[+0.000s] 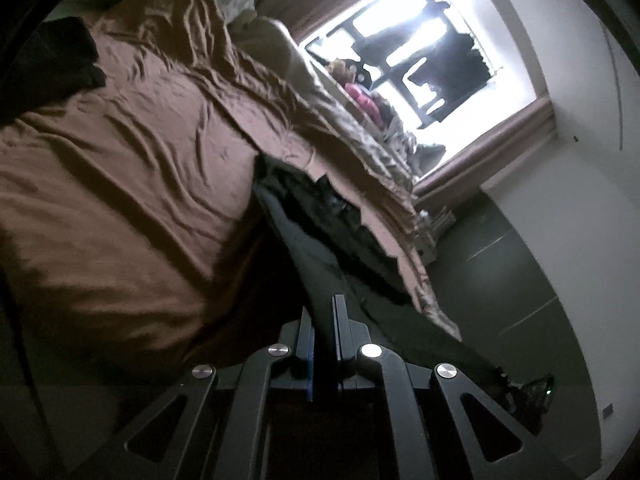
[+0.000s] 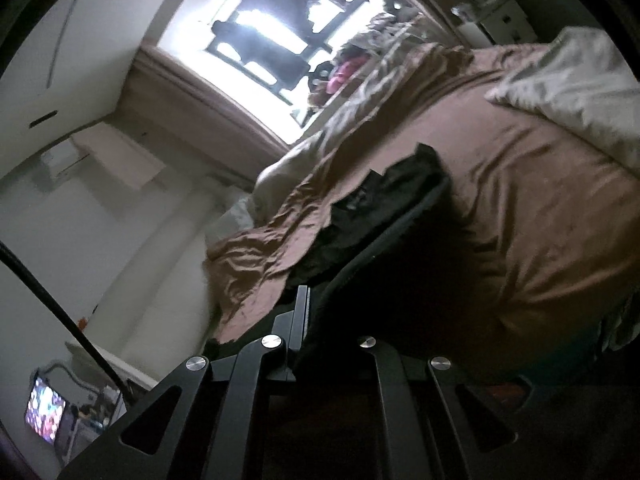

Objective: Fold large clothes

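Black garment (image 1: pixel 320 240) pinched in both claws; no writing legible.

No text, label, brand, number or sign can be read in either view. The lit screen (image 2: pixel 45 408) at the lower left of the right wrist view shows only a blur of colours (too small and soft to make out any characters).

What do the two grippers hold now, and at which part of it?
Both are shut on the dark garment: the left gripper and the right gripper each pinch an edge of it above the brown bed cover. Which part cannot be told.
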{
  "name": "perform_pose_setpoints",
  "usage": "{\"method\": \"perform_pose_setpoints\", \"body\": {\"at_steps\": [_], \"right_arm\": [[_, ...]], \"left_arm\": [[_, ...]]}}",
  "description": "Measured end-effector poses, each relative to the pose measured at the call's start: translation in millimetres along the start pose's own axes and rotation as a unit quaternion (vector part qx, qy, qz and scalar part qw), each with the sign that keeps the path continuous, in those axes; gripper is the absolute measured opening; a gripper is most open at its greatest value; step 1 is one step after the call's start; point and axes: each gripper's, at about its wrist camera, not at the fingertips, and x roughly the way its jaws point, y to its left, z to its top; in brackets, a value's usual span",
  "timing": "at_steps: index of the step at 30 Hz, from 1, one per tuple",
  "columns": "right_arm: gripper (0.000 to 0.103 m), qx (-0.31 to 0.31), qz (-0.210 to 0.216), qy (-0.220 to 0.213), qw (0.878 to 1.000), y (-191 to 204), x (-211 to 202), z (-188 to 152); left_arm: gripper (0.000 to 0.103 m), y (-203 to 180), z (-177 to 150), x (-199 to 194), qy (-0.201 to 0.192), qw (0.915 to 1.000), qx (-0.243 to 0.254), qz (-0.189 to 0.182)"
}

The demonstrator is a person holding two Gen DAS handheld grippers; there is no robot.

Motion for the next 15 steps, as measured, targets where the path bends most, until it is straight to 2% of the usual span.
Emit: {"method": "perform_pose_setpoints", "body": {"at_steps": [8,15], "right_arm": [[0.004,-0.007,0.021,0.002,1.000,7,-47,-14],[0.004,-0.017,0.036,-0.015,0.999,8,-75,-20]], "left_arm": [[0.007,-18,-13,-62,-0.030,0.9994,0.003,-0.020],[0.007,-50,-21,-102,-0.057,0.9969,0.032,-0.045]]}}
